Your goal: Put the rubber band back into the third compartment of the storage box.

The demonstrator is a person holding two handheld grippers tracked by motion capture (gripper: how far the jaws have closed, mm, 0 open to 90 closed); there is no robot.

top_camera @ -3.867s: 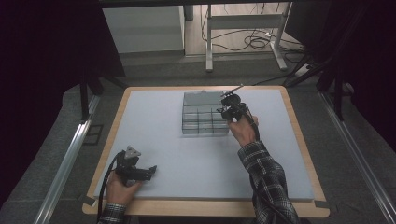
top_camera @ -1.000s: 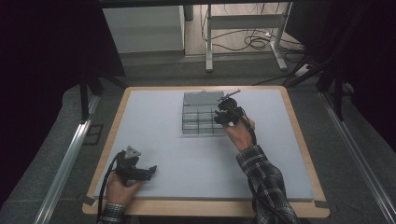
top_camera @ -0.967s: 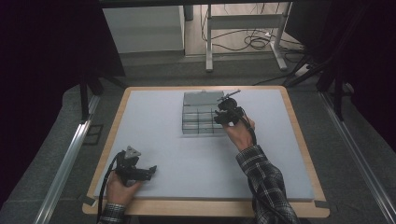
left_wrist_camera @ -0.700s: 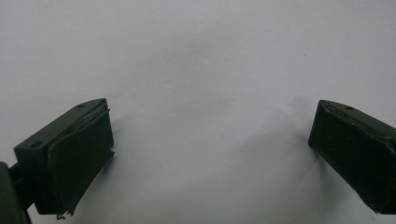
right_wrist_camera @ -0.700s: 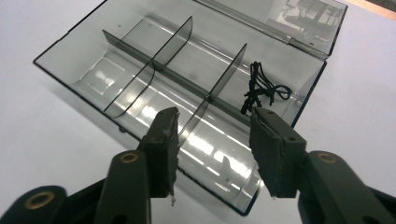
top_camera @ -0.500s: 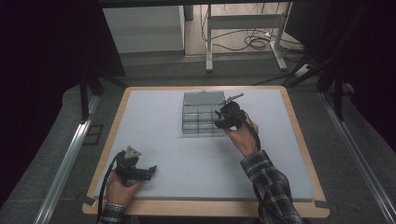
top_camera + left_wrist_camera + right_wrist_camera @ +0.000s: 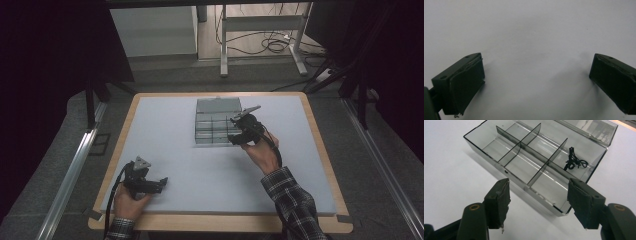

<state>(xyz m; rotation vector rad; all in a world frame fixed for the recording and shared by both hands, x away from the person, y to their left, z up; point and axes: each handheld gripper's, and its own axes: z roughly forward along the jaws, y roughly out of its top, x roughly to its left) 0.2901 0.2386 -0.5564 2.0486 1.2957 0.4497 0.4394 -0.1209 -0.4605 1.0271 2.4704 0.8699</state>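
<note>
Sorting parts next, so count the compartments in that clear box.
6, in two rows of three inside the box. One far-row end compartment holds a black tangle; the other five look empty.

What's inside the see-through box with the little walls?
The clear box holds one small tangle of black string in a corner compartment by the open lid. The other compartments look empty. Nothing covers them; the right gripper hovers open in front.
</note>
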